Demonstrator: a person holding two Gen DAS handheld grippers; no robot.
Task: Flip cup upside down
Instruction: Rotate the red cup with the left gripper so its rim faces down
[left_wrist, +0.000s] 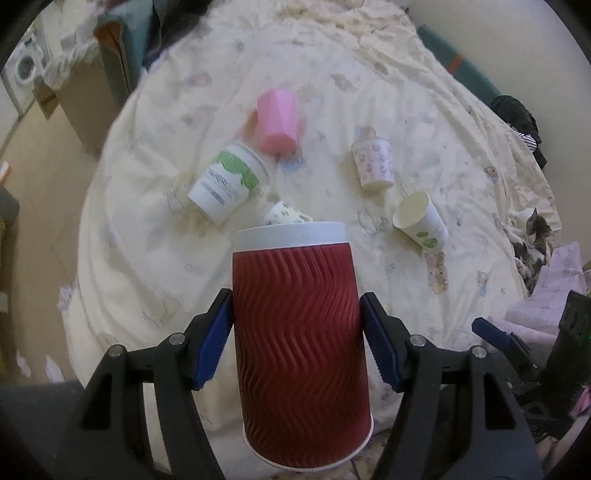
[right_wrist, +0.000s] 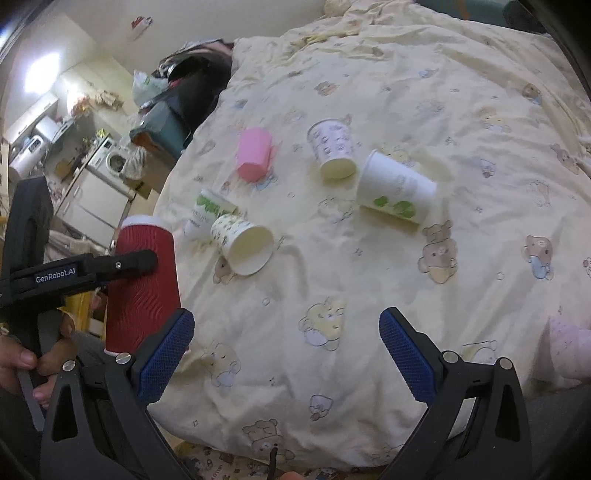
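Cups lie scattered over a bed (left_wrist: 369, 74) covered with a pale yellow bear-print duvet (right_wrist: 406, 258), and the one that matters is in the air at the near edge. In the left wrist view, going left to right: at 10 o'clock from the middle a white cup with a green print (left_wrist: 229, 182) lies on its side; at 12 o'clock a pink faceted cup (left_wrist: 277, 122) stands mouth down, so it appears already turned. A small patterned cup (left_wrist: 284, 216) peeks out just behind the red one. At 1 o'clock a pale patterned cup (left_wrist: 373, 162) seems to stand base up, while in the right wrist view it looks tipped with its mouth showing, so I cannot settle that. At 3 o'clock a white cup with green leaves (left_wrist: 421, 221) lies on its side, mouth open toward the camera.

The red ripple cup (left_wrist: 299, 332) fills the 6 o'clock part, clamped by the left claw (left_wrist: 295, 328), whose blue pads (left_wrist: 212, 343) press its corrugated wall from both sides. Its white-banded end points away and the wider rolled rim is nearest the lens, so it is probably mid-turn, gripped at the waist so a wrist roll can bring the mouth down.

In the right wrist view the same cup sits at 9 o'clock. The right claw (right_wrist: 286, 354) is released, holding nothing, above the duvet.
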